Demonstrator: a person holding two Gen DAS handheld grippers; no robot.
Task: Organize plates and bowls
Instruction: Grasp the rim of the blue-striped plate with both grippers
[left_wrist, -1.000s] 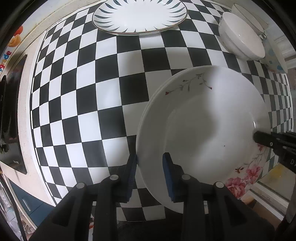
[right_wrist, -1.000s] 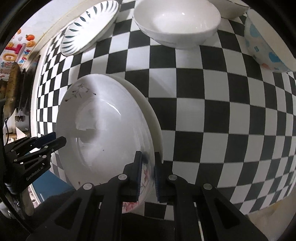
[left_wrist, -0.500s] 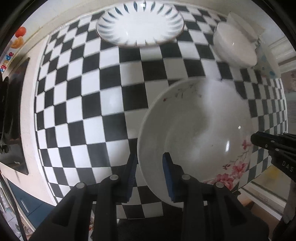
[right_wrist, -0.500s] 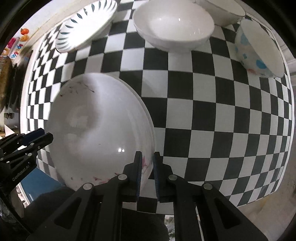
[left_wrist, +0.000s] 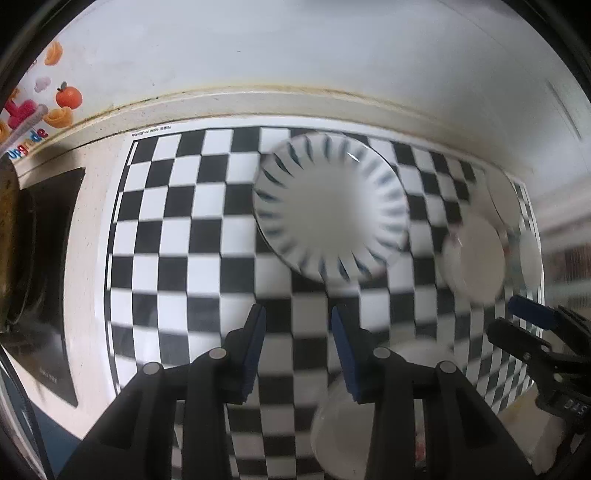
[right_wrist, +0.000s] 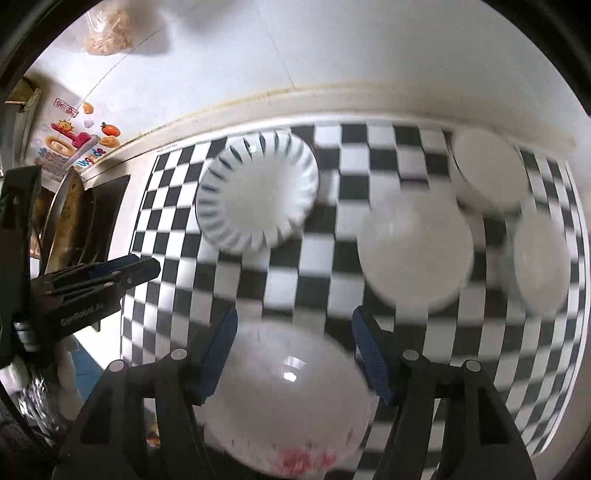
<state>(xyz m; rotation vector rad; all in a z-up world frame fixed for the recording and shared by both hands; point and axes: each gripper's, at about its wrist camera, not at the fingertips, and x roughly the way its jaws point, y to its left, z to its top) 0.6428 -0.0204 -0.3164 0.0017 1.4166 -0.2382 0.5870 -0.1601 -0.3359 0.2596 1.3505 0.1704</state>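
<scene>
So both your left gripper (left_wrist: 298, 345) and right gripper (right_wrist: 294, 350) have just been opening and grasp nothing, the floral plate (right_wrist: 288, 402) sits stacked below on the checkered mat (right_wrist: 332, 291), while the striped plate (right_wrist: 256, 192) and, seemingly, three blurred bowls remain unsorted.
</scene>
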